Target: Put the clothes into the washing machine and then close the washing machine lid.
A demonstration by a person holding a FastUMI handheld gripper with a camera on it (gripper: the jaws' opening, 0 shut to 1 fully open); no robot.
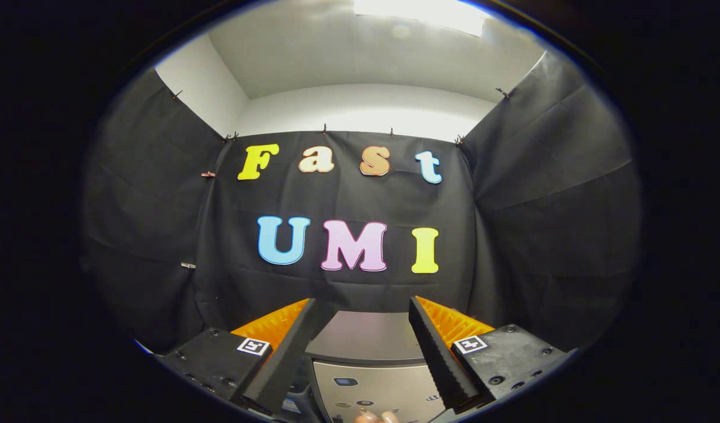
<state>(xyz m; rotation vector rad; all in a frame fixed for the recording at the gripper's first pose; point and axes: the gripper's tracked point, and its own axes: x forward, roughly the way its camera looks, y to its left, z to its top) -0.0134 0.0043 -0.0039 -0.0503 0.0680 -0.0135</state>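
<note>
the claw hangs released, fingers apart and empty; the washing machine lies between them toward 6 o'clock, lid seemingly down.

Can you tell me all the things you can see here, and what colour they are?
washing machine: one, grey top with a silver control panel, below and between the fingers, in front of the black cloth wall
black cloth wall: three panels, black, behind and beside the machine
clips: several, small, along the cloth's edges
ceiling light: one, bright white, overhead
fingertips: a person's, two showing, at the control panel's near edge
gripper: one, fingers open, nothing between them, held above the machine
</note>
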